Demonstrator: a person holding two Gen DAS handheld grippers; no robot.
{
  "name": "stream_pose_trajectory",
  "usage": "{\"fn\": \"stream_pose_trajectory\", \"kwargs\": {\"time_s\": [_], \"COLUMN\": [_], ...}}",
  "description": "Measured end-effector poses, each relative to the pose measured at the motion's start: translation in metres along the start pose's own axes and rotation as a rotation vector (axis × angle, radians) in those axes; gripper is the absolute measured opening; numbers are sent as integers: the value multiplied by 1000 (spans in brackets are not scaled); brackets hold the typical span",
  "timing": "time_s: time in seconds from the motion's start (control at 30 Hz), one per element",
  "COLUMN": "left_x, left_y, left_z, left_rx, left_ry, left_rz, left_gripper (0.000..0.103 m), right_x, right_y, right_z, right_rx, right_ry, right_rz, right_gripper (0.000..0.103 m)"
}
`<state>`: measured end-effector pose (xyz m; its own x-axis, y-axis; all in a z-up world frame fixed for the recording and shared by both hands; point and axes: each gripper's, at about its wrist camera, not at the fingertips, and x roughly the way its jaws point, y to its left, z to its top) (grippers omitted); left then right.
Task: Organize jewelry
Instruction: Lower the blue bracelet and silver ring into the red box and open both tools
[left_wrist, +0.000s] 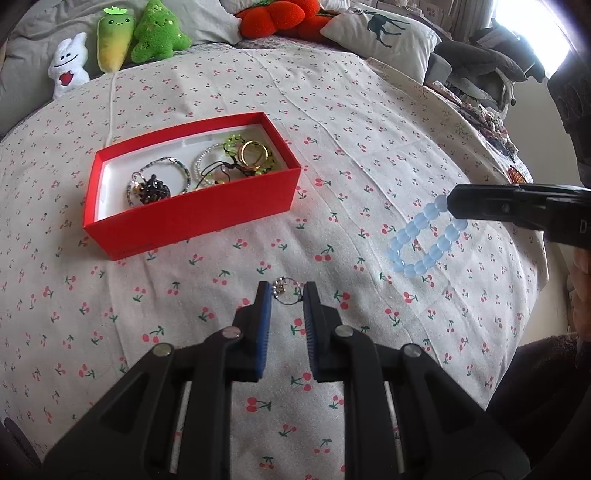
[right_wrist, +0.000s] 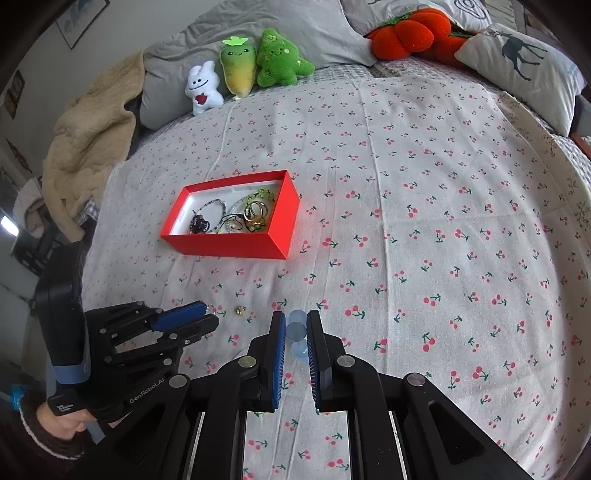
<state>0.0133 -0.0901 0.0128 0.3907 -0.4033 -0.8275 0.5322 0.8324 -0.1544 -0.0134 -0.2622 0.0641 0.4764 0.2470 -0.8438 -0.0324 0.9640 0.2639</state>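
An open red box (left_wrist: 192, 218) (right_wrist: 229, 245) stands on the cherry-print sheet and holds several bracelets and gold rings (left_wrist: 253, 153). My left gripper (left_wrist: 287, 293) (right_wrist: 211, 317) is closed on a thin wire ring with a small beaded charm (left_wrist: 281, 288), held just above the sheet in front of the box. My right gripper (right_wrist: 296, 321) (left_wrist: 451, 201) is shut on a light-blue bead bracelet (left_wrist: 417, 243) (right_wrist: 296, 330), whose loop hangs from the fingertips to the right of the box. A tiny gold piece (right_wrist: 240, 310) shows by the left fingertips; I cannot tell whether it lies loose.
Three plush toys (right_wrist: 240, 74) line the far edge of the sheet, with an orange plush (right_wrist: 410, 33) and a deer-print pillow (right_wrist: 517, 62) behind. A beige blanket (right_wrist: 88, 147) is heaped at the left. A person's hand (right_wrist: 66, 424) grips the left tool.
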Motion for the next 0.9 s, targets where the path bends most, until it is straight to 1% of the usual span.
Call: {"fn": "stream_pose_trajectory", "kwargs": {"time_s": [0.17, 0.4, 0.6, 0.7, 0.8, 0.9], "left_x": [-17, -29, -17, -7, 3, 11], "left_y": [17, 51, 82, 98, 108, 115], "left_z": [10, 30, 46, 50, 52, 52], "left_rx": [-20, -102, -180, -234, -257, -278], "left_ry": [-42, -98, -118, -111, -101, -90], "left_rz": [15, 45, 80, 107, 135, 140], "left_gripper": [19, 19, 19, 19, 19, 19], "right_x": [-1, 4, 8, 11, 15, 18], "right_y": [12, 29, 44, 49, 50, 50], "right_z": [8, 22, 38, 45, 52, 58], "right_rx": [2, 14, 30, 47, 63, 81], "right_ry": [-29, -56, -96, -108, -117, -126], "right_rz": [11, 44, 84, 103, 115, 127], "right_gripper": [11, 12, 12, 12, 12, 12]}}
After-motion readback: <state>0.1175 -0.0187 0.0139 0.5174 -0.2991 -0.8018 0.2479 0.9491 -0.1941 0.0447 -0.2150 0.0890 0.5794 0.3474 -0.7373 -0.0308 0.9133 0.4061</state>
